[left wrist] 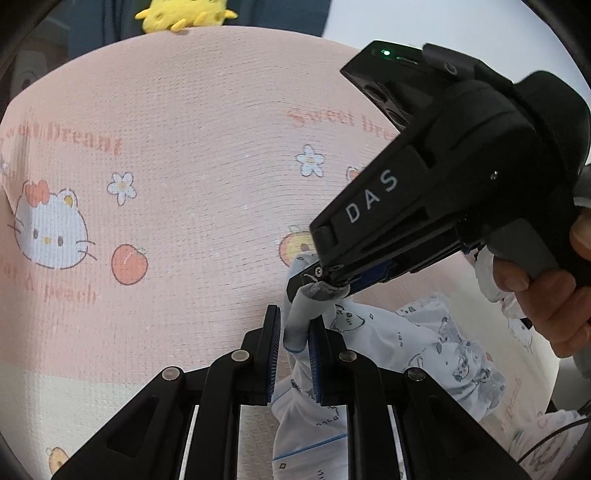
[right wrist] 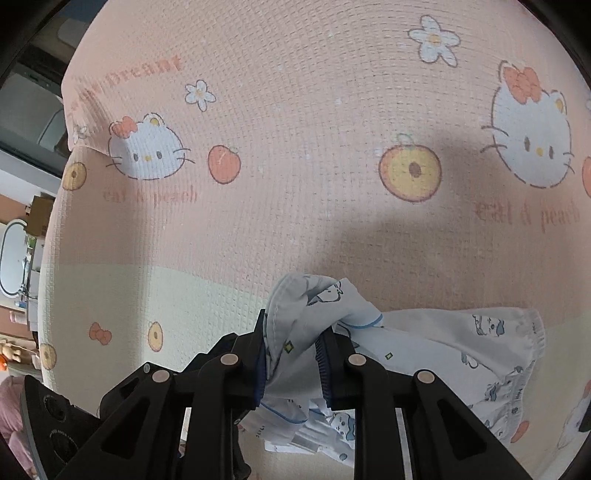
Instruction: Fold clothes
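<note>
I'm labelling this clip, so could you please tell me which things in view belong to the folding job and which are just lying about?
Part of the job:
- white printed garment
- left hand-held gripper, shut on the garment
- right hand-held gripper, shut on the garment
- pink cartoon-print blanket, the surface under the work

Just lying about:
- yellow plush toy beyond the blanket's far edge

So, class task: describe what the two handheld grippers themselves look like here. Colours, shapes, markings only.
Both are matte black. The left gripper has angular linkage arms with round silver pivot pins and flat fingers faced with ribbed blue pads. The right gripper is built the same; from the left wrist view its body carries white "DAS" lettering, a green light on top and a grey pistol handle. No sleeves show.
</note>
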Tool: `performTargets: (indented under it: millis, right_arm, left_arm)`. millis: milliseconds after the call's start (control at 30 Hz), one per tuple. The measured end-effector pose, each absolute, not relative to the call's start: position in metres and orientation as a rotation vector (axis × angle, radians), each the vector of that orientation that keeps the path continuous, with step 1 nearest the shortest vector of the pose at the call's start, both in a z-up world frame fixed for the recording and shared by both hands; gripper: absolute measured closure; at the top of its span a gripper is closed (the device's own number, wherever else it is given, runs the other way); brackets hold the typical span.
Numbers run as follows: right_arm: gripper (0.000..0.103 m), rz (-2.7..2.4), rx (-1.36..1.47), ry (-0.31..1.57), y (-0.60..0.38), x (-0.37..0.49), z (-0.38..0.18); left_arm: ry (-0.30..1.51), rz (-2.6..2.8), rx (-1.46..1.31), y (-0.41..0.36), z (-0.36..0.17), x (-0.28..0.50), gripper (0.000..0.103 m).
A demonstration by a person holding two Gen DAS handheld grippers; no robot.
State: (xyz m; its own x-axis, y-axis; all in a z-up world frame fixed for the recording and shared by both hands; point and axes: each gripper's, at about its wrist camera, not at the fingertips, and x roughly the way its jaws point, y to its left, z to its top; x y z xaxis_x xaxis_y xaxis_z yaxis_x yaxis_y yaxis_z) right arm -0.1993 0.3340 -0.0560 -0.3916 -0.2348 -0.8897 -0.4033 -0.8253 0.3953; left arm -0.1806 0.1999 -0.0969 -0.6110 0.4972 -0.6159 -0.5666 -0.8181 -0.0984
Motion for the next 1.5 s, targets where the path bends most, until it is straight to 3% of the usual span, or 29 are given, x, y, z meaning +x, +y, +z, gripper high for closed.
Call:
performTargets:
  millis: [600, 900, 933, 1000, 1033, 1133, 1200, 1267, 1367, 1500]
  right_arm:
    - [0.082, 2.323, -1.69, 0.863, 0.33, -0.255, -0.084]
    - [0.081, 2.347, -1.724, 0.767, 0.32, -0.282, -0.102]
    - [0.08, 2.353, -1.724, 0.761, 0.319, -0.283, -0.103]
    - [0.061, 2.379, -1.699, 0.81, 0.32, -0.281, -0.101]
    - [0.056, 2.392, -1.684, 0.851, 0.322, -0.28, -0.099]
    - [0.052, 2.406, -1.644, 0.932, 0.328, -0.274, -0.092]
    - [0.051, 2.41, -1.599, 0.908, 0.333, -0.269, -0.083]
    - [0.051, 2.43, -1.558, 0.902, 0.338, -0.263, -0.074]
    - [0.045, 2.444, -1.545, 0.885, 0.344, -0.252, -0.063]
    - [0.044, 2.46, -1.53, 0.783, 0.349, -0.235, -0.051]
  left_arm:
    - [-0.004, 2.414, -0.985, 0.177, -0.129, -0.237, 0.091]
    - [-0.295, 2.402, -1.092, 0.146, -0.151, -0.254, 0.091]
    - [-0.313, 2.404, -1.092, 0.143, -0.153, -0.256, 0.091]
    - [-0.341, 2.405, -1.092, 0.139, -0.156, -0.259, 0.091]
    - [-0.354, 2.41, -1.087, 0.137, -0.155, -0.26, 0.091]
    - [-0.394, 2.412, -1.083, 0.132, -0.153, -0.262, 0.089]
    - [-0.421, 2.386, -1.113, 0.128, -0.147, -0.261, 0.076]
    - [-0.435, 2.39, -1.118, 0.127, -0.142, -0.257, 0.041]
    - [-0.445, 2.393, -1.101, 0.127, -0.134, -0.246, 0.04]
    - [-0.442, 2.387, -1.142, 0.129, -0.137, -0.243, 0.04]
